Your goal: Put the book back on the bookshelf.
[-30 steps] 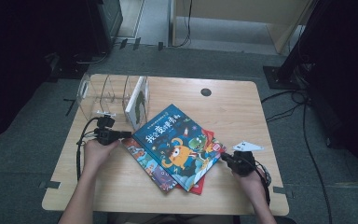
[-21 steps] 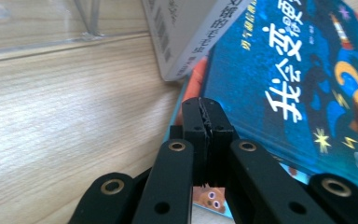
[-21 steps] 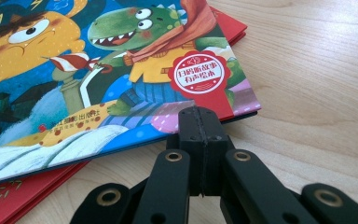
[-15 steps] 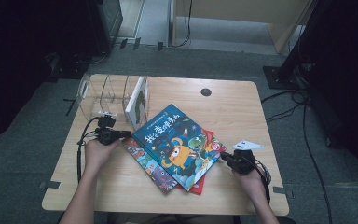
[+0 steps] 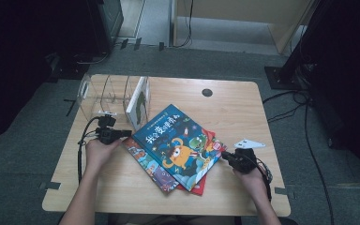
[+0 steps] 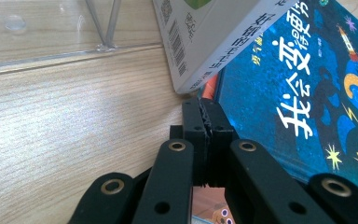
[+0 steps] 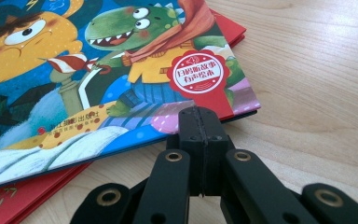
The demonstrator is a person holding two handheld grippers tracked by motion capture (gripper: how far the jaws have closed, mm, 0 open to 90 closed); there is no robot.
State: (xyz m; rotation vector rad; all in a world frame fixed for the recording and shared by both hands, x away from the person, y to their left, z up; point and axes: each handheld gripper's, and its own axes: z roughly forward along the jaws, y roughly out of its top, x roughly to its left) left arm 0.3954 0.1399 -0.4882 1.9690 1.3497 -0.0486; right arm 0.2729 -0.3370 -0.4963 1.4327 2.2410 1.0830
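At the left of the high view stands a clear acrylic book rack with wire dividers (image 5: 104,96), and one white-covered book (image 5: 138,101) is upright in its right end. Just in front of it the left gripper (image 5: 127,133) lies level, its jaws pressed together with nothing between them, the tips at the near-left corner of the top book.

That top book, a blue hardcover picture book with an orange monster and a green dinosaur on its cover (image 5: 180,143), lies askew on a loose stack of two or three others, among them a red-covered book (image 5: 198,186) at the bottom. It is probably stiff, flat and moderately light, with a glossy cover that could slip. The overhanging corners and the free long edge look like the best places to take hold.

The right gripper (image 5: 224,155) sits at the book's right corner, jaws likewise closed and empty.

The light wooden table (image 5: 243,112) is smooth and level. Grey carpet (image 5: 37,122) and dark stands surround it.
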